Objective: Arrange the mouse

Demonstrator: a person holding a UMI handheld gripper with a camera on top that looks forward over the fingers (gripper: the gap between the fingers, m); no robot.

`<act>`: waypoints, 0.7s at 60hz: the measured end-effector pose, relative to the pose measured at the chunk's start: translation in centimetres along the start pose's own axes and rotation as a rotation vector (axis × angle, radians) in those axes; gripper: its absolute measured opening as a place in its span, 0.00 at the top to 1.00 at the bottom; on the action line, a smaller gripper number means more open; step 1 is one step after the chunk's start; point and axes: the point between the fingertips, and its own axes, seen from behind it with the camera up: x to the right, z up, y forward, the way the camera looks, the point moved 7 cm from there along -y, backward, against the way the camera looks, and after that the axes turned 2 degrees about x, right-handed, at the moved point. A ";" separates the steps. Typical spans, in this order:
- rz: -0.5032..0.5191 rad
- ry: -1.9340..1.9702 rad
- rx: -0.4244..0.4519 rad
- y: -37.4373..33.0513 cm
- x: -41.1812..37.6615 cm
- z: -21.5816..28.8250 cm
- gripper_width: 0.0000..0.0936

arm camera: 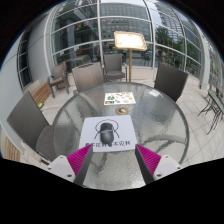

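A black computer mouse (109,129) lies on a white printed sheet (110,134) on a round glass table (70,120). The sheet carries dark lettering along its near edge. My gripper (113,160) is open, its two pink-padded fingers (82,160) spread wide with nothing between them. The mouse and sheet lie just ahead of the fingers, centred between them and apart from the pads.
A second sheet with green and dark marks (119,98) lies farther back on the table. Dark chairs (28,120) ring the table, one on the right (172,80). A wooden sign stand (129,42) is beyond, before glass walls.
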 end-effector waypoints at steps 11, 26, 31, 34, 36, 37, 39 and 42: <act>0.001 -0.011 0.049 -6.6 1.0 -2.2 0.09; -0.003 -0.024 0.073 -11.8 2.4 -3.7 0.09; -0.003 -0.020 0.086 -12.7 2.6 -3.7 0.09; -0.003 -0.022 0.093 -13.2 2.8 -3.7 0.09; -0.006 -0.025 0.094 -13.4 2.9 -3.7 0.09; -0.007 -0.027 0.094 -13.5 2.9 -3.7 0.09; -0.007 -0.031 0.099 -13.6 2.9 -3.8 0.09; -0.003 -0.039 0.104 -13.9 2.8 -3.8 0.09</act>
